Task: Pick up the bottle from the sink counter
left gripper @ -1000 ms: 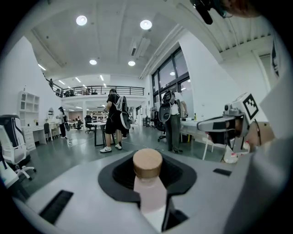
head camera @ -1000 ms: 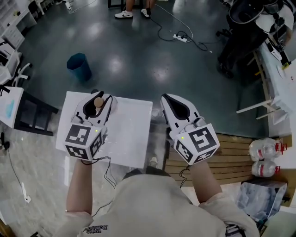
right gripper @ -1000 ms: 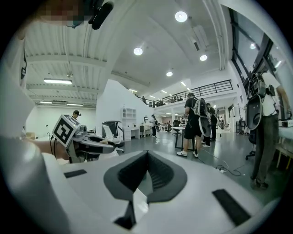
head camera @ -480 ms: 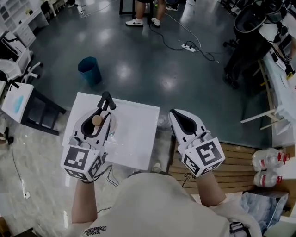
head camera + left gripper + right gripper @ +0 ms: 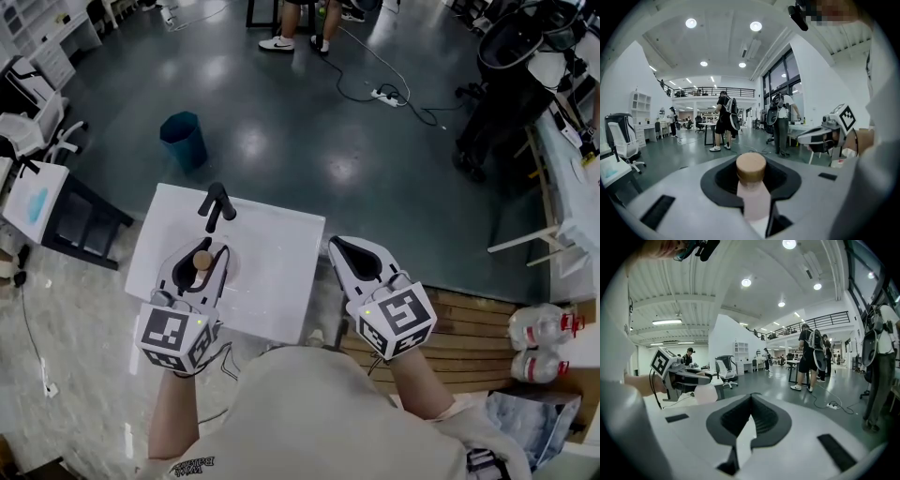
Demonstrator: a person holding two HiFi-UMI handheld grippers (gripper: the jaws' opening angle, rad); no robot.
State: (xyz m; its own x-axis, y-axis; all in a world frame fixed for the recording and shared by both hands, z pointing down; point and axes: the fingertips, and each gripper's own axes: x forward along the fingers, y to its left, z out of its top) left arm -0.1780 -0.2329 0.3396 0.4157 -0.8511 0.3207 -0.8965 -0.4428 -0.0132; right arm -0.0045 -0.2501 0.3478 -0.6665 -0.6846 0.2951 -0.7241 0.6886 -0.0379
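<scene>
A pale pink bottle (image 5: 202,260) with a round wooden cap stands upright between the jaws of my left gripper (image 5: 208,251), which is shut on its neck. I hold it over the white sink counter (image 5: 272,281), on the near side of the black faucet (image 5: 217,202). In the left gripper view the bottle (image 5: 752,187) fills the gap between the dark pads. My right gripper (image 5: 339,242) hangs off the counter's right edge with its jaws together and nothing in them. From the right gripper view, the bottle's round body (image 5: 706,393) shows below the left gripper (image 5: 677,376).
A blue bin (image 5: 183,139) stands on the floor beyond the counter. A slatted wooden bench (image 5: 469,323) lies to the right, with packed water bottles (image 5: 539,328) past it. A black side table (image 5: 84,220) is at left. People's legs (image 5: 300,28) and a cable (image 5: 389,94) are farther off.
The left gripper has drawn back toward me with the bottle, uncovering the faucet. The right gripper has also come back a little.
</scene>
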